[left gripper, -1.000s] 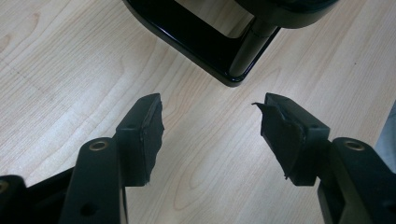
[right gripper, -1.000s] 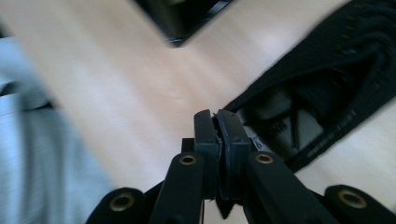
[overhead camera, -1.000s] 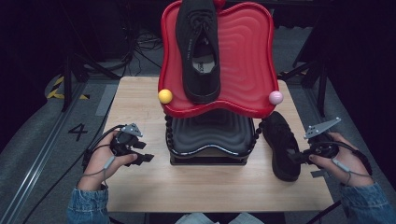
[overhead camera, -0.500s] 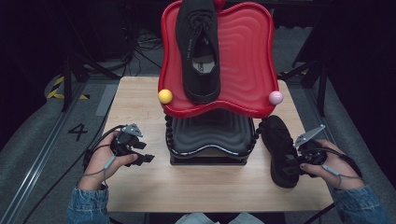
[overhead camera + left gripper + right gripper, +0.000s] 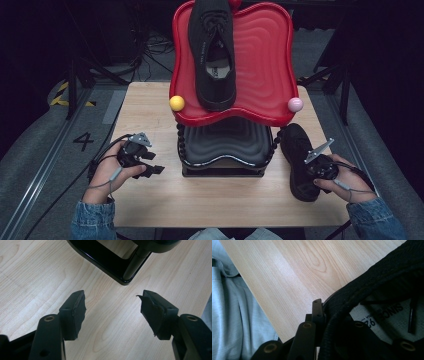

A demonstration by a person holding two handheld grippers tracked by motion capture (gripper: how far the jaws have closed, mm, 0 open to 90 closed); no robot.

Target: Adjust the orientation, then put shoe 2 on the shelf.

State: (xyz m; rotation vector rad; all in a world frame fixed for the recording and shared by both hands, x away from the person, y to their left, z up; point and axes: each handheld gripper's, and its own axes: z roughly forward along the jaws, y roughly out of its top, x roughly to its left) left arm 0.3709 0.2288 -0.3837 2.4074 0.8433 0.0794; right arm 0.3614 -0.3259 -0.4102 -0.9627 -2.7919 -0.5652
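Your left gripper (image 5: 150, 162) idles at about 8 o'clock of the surface (image 5: 150, 107), jaws well apart over bare wood just beside the black stand (image 5: 222, 150); keep it parked there, clear of the stand's foot. On the red tray (image 5: 260, 60) above, one black shoe (image 5: 212, 50) already lies on the left half, toe toward 12 o'clock, so the right half is the likely seat for its mate. Your right gripper (image 5: 323, 312) sits at the heel collar of the second shoe (image 5: 297, 160), one jaw outside the rim, the other apparently inside the opening; whether it is fully clamped you cannot tell here. Judged step: grasping for the lift. Bite deep on the collar before raising, since a shallow pinch would let the toe swing. That shoe is a black knit low-top with a pale printed insole, lying at 4 o'clock, just beside the stand.
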